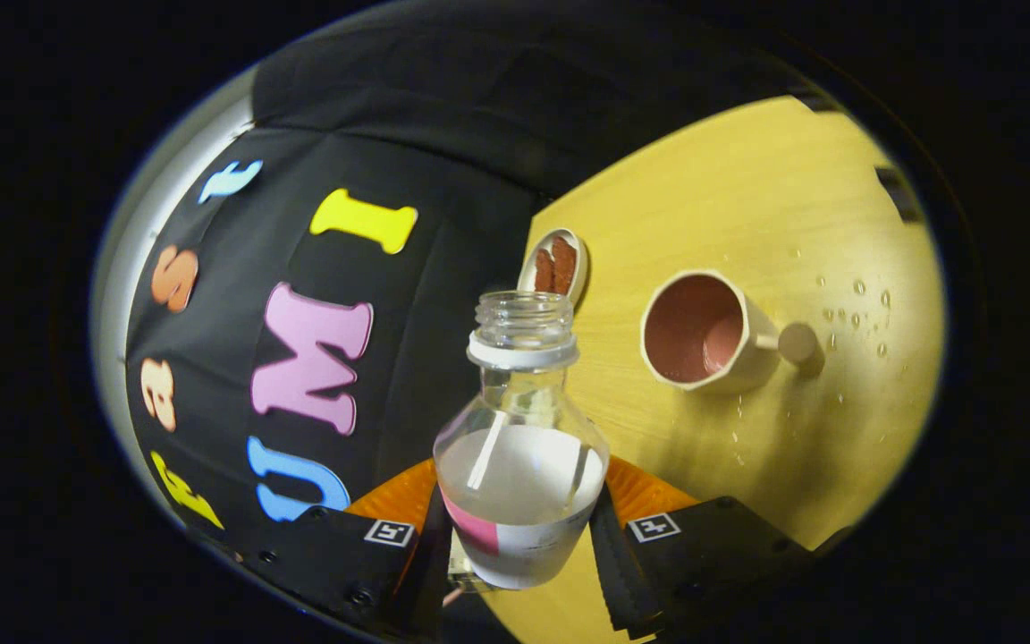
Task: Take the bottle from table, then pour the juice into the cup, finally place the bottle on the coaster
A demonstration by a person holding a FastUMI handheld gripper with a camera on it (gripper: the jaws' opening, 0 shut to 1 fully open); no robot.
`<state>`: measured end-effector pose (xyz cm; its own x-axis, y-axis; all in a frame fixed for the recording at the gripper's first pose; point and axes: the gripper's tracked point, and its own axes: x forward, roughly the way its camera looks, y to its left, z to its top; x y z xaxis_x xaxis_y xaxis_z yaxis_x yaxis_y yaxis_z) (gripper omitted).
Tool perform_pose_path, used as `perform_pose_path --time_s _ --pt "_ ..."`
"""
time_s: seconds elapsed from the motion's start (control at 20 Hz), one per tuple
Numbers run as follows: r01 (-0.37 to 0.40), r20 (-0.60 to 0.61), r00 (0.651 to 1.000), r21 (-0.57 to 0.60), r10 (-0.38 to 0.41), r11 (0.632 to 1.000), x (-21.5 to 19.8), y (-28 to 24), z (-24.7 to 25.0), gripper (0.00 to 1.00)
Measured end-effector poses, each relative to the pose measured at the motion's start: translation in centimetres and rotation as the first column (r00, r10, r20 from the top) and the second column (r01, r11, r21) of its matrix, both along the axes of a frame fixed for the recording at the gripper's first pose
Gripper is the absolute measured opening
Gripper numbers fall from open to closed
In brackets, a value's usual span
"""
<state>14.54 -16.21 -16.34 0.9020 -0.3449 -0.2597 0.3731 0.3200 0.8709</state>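
The gripper [522, 546] sits at the bottom center of the frame, rolled so the wooden table [747, 206] slants up the right side, and both fingers [615, 555] are clamped on the lower body of the clear, uncapped bottle [522, 447], which is partly full. Its label has a pink patch, but I can't read any writing. The cup [703, 333] stands right of center with water drops nearby, and the coaster [555, 264] shows just above the bottle's mouth.
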Motion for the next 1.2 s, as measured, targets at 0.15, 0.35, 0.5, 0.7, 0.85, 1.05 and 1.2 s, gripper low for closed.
perform_pose_path --time_s 0.15,0.35,0.5,0.7,0.85,1.05,1.2 --pt "-0.035 -0.107 0.994 -0.296 0.003 0.955 -1.9 0.5 0.3 0.71" --pt "-0.11 -0.212 0.977 -0.59 -0.022 0.8 -3.5 2.4 0.8 0.71" --pt "-0.168 -0.252 0.967 -0.755 -0.044 0.633 -3.3 4.1 1.3 0.71" --pt "-0.26 -0.293 0.956 -0.835 0.008 0.485 -0.9 8.1 0.5 0.71" --pt "-0.302 -0.307 0.95 -0.84 0.065 0.45 1.4 10.6 0.3 0.71" --pt "-0.302 -0.301 0.951 -0.858 0.07 0.414 3.8 10.7 0.5 0.71" --pt "-0.289 -0.291 0.955 -0.872 0.057 0.396 5.9 9.8 0.6 0.71"
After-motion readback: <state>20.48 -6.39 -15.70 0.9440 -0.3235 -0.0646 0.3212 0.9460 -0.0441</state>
